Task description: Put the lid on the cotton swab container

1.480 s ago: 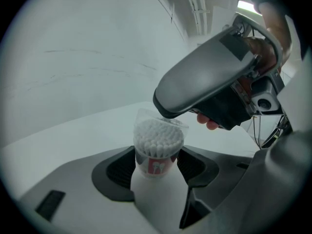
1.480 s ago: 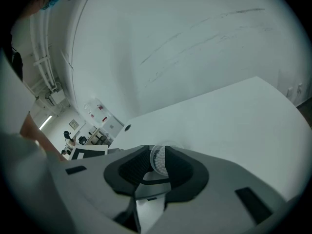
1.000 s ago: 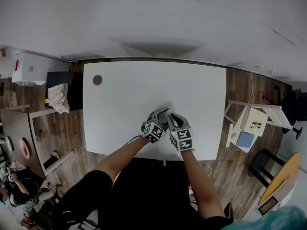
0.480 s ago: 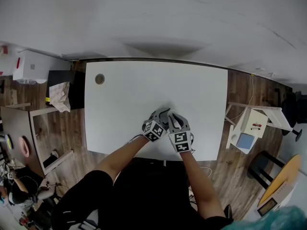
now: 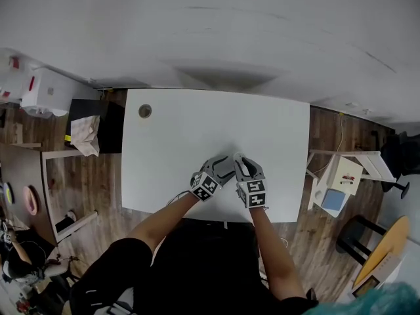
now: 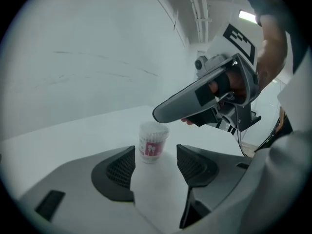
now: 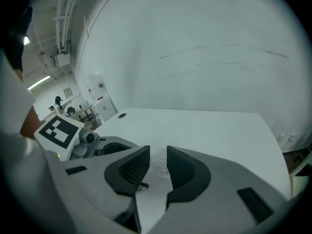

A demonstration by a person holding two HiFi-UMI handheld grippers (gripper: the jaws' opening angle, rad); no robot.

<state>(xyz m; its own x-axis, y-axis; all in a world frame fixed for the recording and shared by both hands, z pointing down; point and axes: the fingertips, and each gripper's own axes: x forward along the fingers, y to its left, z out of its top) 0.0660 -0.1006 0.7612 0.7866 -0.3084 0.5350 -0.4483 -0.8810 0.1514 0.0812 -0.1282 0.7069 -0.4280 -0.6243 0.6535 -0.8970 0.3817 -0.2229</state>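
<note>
While cotton swab container (image 6: 152, 143) stands at surface's (image 5: 197, 123) 6 o'clock, left gripper (image 6: 156, 155) brackets it, fingers released, likely to steady; right gripper (image 7: 157, 156) above, fingers near-clenched, lid undiscernible.

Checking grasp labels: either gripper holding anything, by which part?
Left gripper: nothing; jaws apart, clear plastic cotton swab container standing free between them. Right gripper: jaws nearly together over the swabs; cannot tell if they pinch a lid.
</note>
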